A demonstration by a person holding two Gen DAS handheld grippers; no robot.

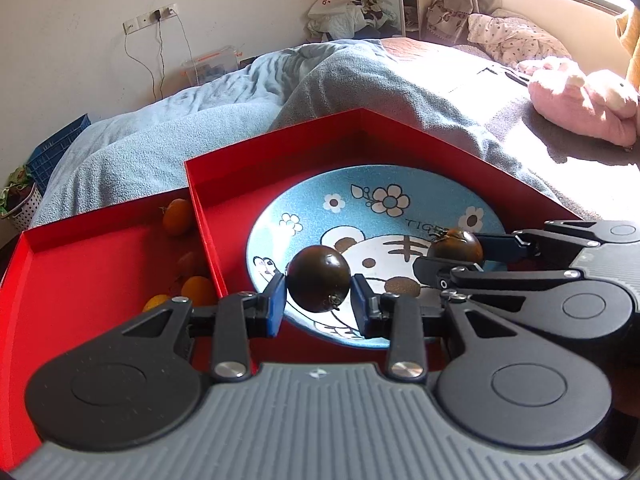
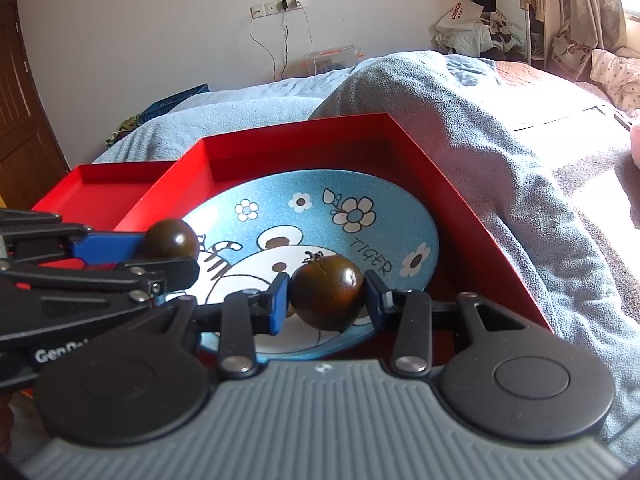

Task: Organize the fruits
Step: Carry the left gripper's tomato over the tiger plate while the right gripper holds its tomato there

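My left gripper (image 1: 319, 302) is shut on a dark brown tomato (image 1: 319, 279) and holds it over the near left part of a blue tiger plate (image 1: 360, 196). My right gripper (image 2: 326, 302) is shut on a second dark tomato (image 2: 327, 295), stem up, over the near part of the same plate (image 2: 304, 196). In the left wrist view the right gripper (image 1: 460, 254) comes in from the right with its tomato (image 1: 458, 243). In the right wrist view the left gripper (image 2: 168, 254) comes in from the left with its tomato (image 2: 171, 238).
The plate lies in a red tray (image 1: 280, 152). A second red tray (image 1: 80, 264) to its left holds several small orange fruits (image 1: 177, 216). Both trays rest on a bed with a grey-blue blanket (image 1: 200, 120). A pink plush toy (image 1: 584, 100) lies far right.
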